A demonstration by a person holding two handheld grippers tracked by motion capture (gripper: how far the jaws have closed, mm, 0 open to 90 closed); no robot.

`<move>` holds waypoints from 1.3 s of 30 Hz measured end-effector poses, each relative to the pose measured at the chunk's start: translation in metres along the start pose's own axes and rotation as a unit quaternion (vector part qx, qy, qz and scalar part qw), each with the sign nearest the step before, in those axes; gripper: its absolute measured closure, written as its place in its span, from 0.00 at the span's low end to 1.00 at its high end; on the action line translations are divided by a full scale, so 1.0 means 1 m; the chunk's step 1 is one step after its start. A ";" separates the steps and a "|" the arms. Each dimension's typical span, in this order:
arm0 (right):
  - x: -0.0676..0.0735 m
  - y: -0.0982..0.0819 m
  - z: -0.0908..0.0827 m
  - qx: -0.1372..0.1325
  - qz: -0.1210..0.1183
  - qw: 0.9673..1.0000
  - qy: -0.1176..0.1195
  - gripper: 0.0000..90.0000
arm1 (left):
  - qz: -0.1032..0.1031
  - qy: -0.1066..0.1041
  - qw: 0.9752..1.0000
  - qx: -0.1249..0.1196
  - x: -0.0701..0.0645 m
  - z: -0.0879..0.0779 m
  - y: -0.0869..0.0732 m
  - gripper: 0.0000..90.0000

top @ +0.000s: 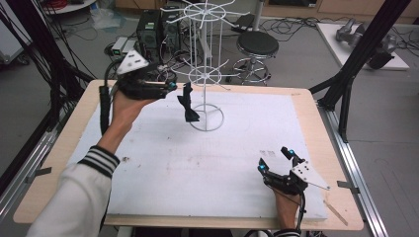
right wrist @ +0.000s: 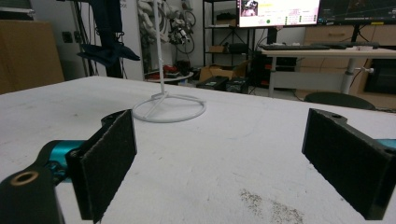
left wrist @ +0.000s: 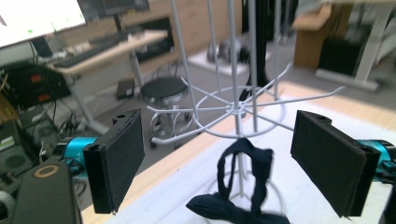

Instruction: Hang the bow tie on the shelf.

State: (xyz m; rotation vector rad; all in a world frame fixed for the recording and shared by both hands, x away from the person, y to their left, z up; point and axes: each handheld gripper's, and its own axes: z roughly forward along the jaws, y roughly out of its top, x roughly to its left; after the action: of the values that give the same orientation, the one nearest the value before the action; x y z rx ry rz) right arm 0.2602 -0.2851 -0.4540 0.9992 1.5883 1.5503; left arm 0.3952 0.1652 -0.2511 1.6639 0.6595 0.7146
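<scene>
On the white counter (top: 207,163) stood a wire rack (top: 205,74), a dark bow tie (top: 188,104) hanging from one low hook. Just beside it, the left tool (top: 165,88) gaped wide and empty; the right tool (top: 277,160) rested open, holding nothing. Hanging looked finished; next, probably fetching another piece. No writing was readable.

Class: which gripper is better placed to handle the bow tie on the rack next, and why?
Left. The left gripper is open beside the bow tie hanging on the rack; the right gripper rests far across the table.
</scene>
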 end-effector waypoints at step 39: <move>0.002 -0.001 -0.002 -0.008 -0.007 1.000 -0.007 0.10 | -0.054 0.109 0.988 -0.099 -0.010 -0.152 -0.233 0.18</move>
State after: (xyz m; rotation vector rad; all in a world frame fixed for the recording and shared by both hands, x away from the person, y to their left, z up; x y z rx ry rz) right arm 0.2576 -0.2841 -0.4545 0.9868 1.5675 1.5399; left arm 0.2623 0.2998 -0.4557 1.3682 0.8003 0.8623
